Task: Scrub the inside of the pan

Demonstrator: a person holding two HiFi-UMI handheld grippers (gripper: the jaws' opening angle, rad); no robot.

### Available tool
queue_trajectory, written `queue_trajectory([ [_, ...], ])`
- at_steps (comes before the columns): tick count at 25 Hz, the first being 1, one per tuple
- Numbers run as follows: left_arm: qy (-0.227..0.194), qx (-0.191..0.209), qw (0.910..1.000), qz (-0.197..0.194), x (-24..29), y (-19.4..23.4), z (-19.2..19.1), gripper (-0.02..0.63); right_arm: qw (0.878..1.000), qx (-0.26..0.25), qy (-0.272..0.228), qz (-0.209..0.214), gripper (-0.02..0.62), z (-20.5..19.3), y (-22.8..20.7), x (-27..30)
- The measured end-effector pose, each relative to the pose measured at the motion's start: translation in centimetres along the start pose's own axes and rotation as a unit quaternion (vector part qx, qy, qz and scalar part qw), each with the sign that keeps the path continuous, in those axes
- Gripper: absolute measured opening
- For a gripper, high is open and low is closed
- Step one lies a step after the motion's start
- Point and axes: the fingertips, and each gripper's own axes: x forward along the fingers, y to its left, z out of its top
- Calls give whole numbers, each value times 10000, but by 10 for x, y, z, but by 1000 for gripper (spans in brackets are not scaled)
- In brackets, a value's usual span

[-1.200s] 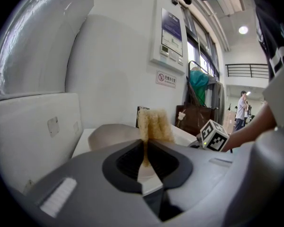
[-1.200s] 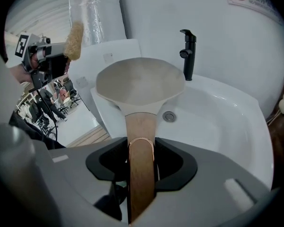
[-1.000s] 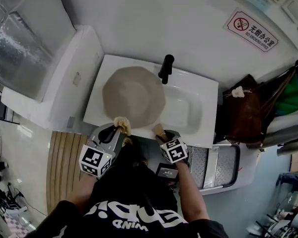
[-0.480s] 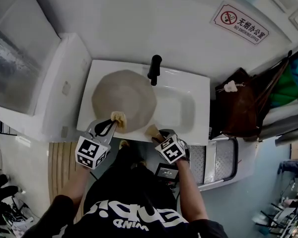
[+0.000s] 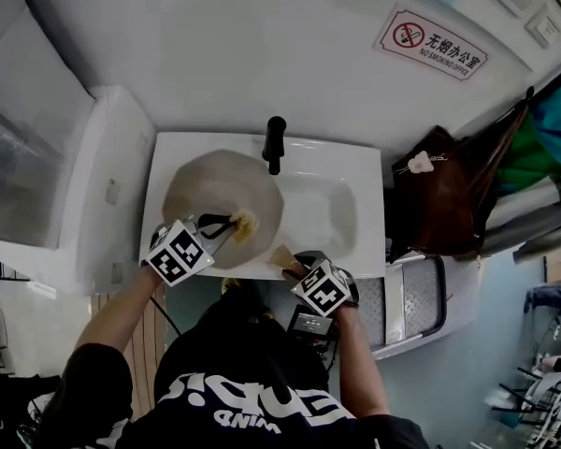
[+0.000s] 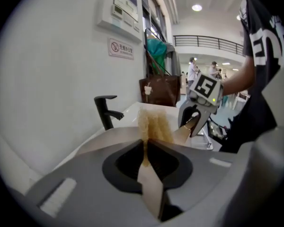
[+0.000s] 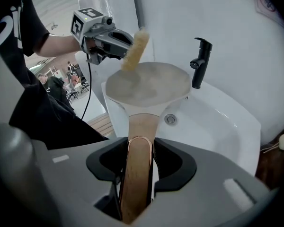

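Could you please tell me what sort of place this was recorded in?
Probably a wash corner in an office or public building: a white basin with a black tap, a no-smoking sign on the wall, and a hall with a balcony railing beyond.

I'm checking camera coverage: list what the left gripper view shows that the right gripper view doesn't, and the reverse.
Only the left gripper view shows the right gripper from outside, with its marker cube, and a balcony railing. Only the right gripper view shows the left gripper from outside and the sink drain. Both show the black faucet, the pan and the scrubber.
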Motion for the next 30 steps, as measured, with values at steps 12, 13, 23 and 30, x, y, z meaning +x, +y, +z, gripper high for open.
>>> queue_trajectory([
  [12,613,856,9878,-1150,59,-42,-31,25,10000,17,-1,-41,173,3,3,-4],
  [13,623,882,9871,-1186,63,-44,-32,25,10000,11,-6,-47,173,3,3,-4],
  [23,813,979,9831,-1319,85,-58,-40,25,9999,-43,-40,-95,173,4,2,-5],
  [30,948,844,9819,-1403,96,-54,-36,25,9999,-54,-51,-70,173,7,4,-7],
])
